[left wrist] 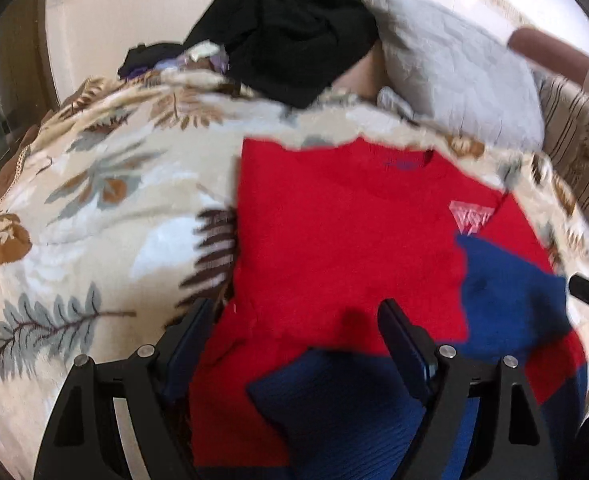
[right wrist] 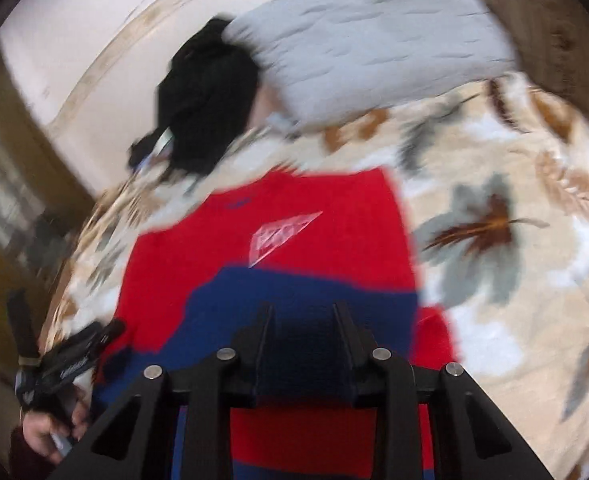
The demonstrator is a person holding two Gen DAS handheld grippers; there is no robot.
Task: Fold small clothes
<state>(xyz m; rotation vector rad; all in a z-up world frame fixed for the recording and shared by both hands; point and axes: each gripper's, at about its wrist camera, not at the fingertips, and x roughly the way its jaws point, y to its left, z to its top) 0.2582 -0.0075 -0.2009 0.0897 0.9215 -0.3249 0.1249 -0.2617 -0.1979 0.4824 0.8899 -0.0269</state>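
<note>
A red sweater [left wrist: 334,232] with blue sleeves lies flat on a leaf-patterned blanket [left wrist: 106,200]. One blue sleeve [left wrist: 510,292] is folded in across its right side, another blue cuff [left wrist: 334,400] lies near me. My left gripper [left wrist: 294,320] is open and empty just above the sweater's lower part. In the right wrist view the sweater [right wrist: 302,216] shows again, and my right gripper [right wrist: 302,320] is shut on the blue sleeve [right wrist: 294,300], held over the sweater's chest below the white logo [right wrist: 282,232].
A black garment pile [left wrist: 294,32] and a grey pillow [left wrist: 454,72] lie at the far end of the bed. A striped headboard [left wrist: 582,152] stands at right. The left gripper and hand [right wrist: 66,368] show at lower left in the right wrist view.
</note>
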